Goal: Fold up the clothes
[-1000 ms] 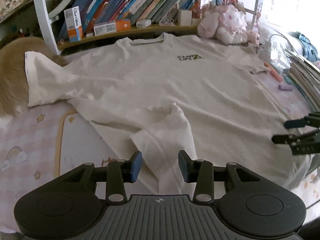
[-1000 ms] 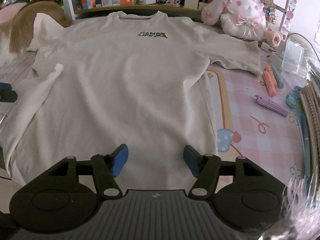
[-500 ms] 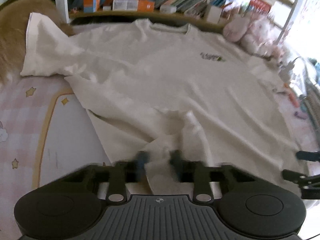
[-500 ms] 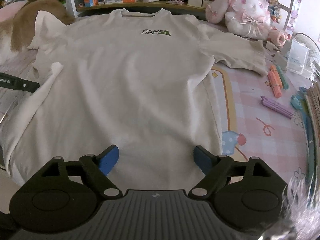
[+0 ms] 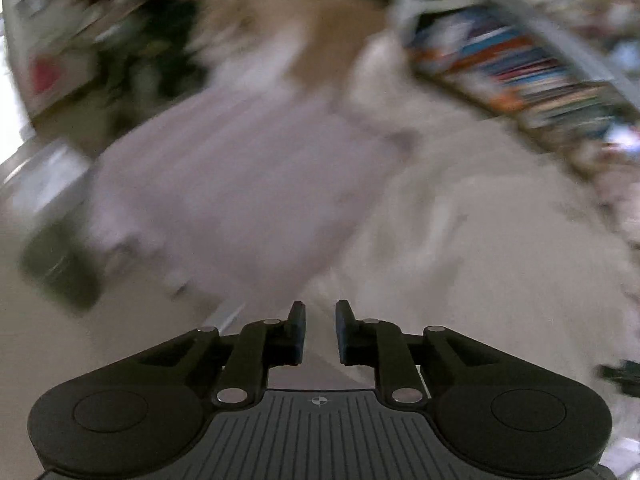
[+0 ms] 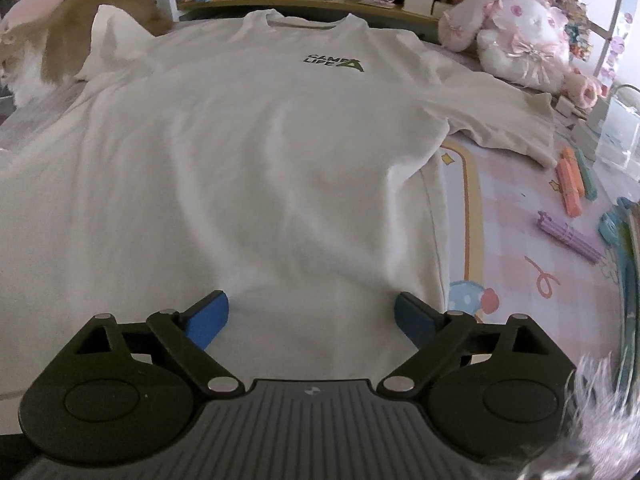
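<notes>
Heavily smeared picture from the left claw [image 5: 319,330], so hard to read much there: narrow gap between the pads and widening, nothing visibly between them, bare pinkish mat underneath and the edge of the white t-shirt [image 5: 480,220] off toward 2 o'clock. Biggest worry on that side: swinging this fast over the cloth, easy to clip the shirt's edge and drag a fresh wrinkle in, or to snag the fluffy brown-and-white animal [image 6: 48,52] lying at about 10 o'clock in the right view, right against the left sleeve [image 6: 116,40]. Could easily shift and pull the sleeve out of shape too. Moving across: shirt lying face up and mostly flat on the table, collar at 12 o'clock, hem nearest the right claw [image 6: 311,316], logo [image 6: 334,63] near 1 o'clock. Right claw spread wide and opening further, hovering over the hem with cloth below the gap, not pinched as far as can be told. Risk here: closing down and catching only the top layer, so the fold comes out lopsided. Further right, at 3 o'clock, orange markers [image 6: 570,184] and a purple pen bundle [image 6: 568,236] near the right sleeve [image 6: 508,120]; any fold swept that way could knock them or trap them under fabric.
</notes>
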A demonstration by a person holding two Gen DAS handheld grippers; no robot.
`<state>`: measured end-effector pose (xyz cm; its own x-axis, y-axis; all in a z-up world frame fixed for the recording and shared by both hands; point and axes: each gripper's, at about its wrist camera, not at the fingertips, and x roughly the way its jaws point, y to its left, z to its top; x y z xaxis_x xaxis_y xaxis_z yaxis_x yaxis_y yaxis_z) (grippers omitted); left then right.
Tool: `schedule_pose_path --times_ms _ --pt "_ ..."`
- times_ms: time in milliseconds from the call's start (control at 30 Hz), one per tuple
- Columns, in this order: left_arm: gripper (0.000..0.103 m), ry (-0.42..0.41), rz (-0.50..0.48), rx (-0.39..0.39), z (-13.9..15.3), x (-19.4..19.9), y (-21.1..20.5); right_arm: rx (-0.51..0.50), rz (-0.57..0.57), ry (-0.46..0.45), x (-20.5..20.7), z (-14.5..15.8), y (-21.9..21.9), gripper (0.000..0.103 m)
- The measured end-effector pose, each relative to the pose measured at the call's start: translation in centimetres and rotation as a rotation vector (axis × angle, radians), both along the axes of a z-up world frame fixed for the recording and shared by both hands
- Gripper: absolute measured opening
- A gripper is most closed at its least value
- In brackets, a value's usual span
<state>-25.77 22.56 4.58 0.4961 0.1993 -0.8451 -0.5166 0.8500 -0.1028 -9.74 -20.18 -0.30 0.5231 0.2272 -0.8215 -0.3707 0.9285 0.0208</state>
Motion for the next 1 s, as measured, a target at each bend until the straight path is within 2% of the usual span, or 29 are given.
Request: schedule_pose_path --times_ms 67,100,267,333,400,500,633,767,833,900,933,1000 --pt "0.026 0.107 0.062 0.029 -1.4 0.1 0.4 -0.002 0.005 0.006 0.2 0.0 0.1 0.092" --pt "0.026 0.11 0.064 0.029 -1.7 0.2 0.3 -0.003 0.006 0.008 0.2 0.0 0.1 0.092" --pt "0.028 -0.009 -0.052 0.019 -1.0 3.5 -1.7 -0.006 -0.011 0.012 0.2 0.1 0.3 0.092" --pt "0.036 -0.064 -0.152 0.041 -0.7 5.6 -3.3 -0.006 -0.031 0.014 0.0 0.2 0.4 0.09" --pt "0.043 -0.109 -0.257 0.062 -0.9 7.8 -4.8 0.0 -0.076 -0.015 -0.4 0.6 0.2 0.082" --pt "0.047 -0.128 -0.377 0.086 -1.5 11.0 -7.0 0.012 -0.156 -0.065 -1.4 1.6 -0.9 0.078" --pt "0.049 -0.127 -0.496 0.111 -2.4 13.9 -8.8 -0.001 -0.237 -0.062 -2.5 2.1 -2.7 0.059" --pt "0.049 -0.111 -0.546 0.095 -3.4 15.3 -8.4 0.005 -0.309 -0.019 -2.7 1.1 -3.5 0.044" --pt "0.049 -0.105 -0.571 0.091 -3.8 15.8 -8.0 0.033 -0.35 -0.01 -2.9 0.8 -3.5 0.039" --pt "0.049 -0.095 -0.588 0.076 -4.2 16.3 -7.8 0.035 -0.341 -0.007 -3.0 0.9 -3.1 0.02" --pt "0.049 -0.089 -0.597 0.067 -4.3 16.6 -7.7 0.026 -0.339 -0.003 -3.1 1.0 -2.9 0.007" --pt "0.049 -0.076 -0.618 0.054 -4.7 17.1 -7.6 0.003 -0.353 0.004 -3.4 1.0 -2.8 0.005"
